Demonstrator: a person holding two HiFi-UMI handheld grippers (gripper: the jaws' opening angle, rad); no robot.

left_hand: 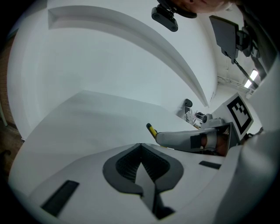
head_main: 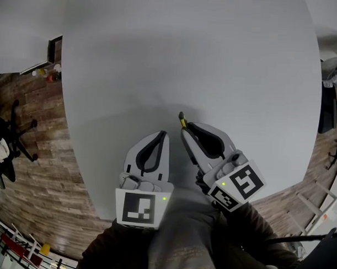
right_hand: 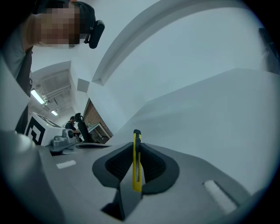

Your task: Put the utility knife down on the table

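A slim yellow utility knife (right_hand: pixel 137 162) with a black tip stands clamped between the pads of my right gripper (right_hand: pixel 136 151), which is shut on it. In the head view the knife's tip (head_main: pixel 182 120) pokes out past the right gripper (head_main: pixel 188 130) above the white table (head_main: pixel 188 54). The left gripper (head_main: pixel 160 137) sits just to its left, shut with nothing in it. From the left gripper view, my left gripper (left_hand: pixel 140 151) is shut and bare, and the knife (left_hand: pixel 151 130) shows at the end of the right gripper beside it.
The white table's near edge (head_main: pixel 89 194) curves close to my body, with wood floor (head_main: pixel 29 170) beyond it at left. An office chair (head_main: pixel 8 142) stands on the floor at left. A person (right_hand: pixel 75 124) sits far off in the right gripper view.
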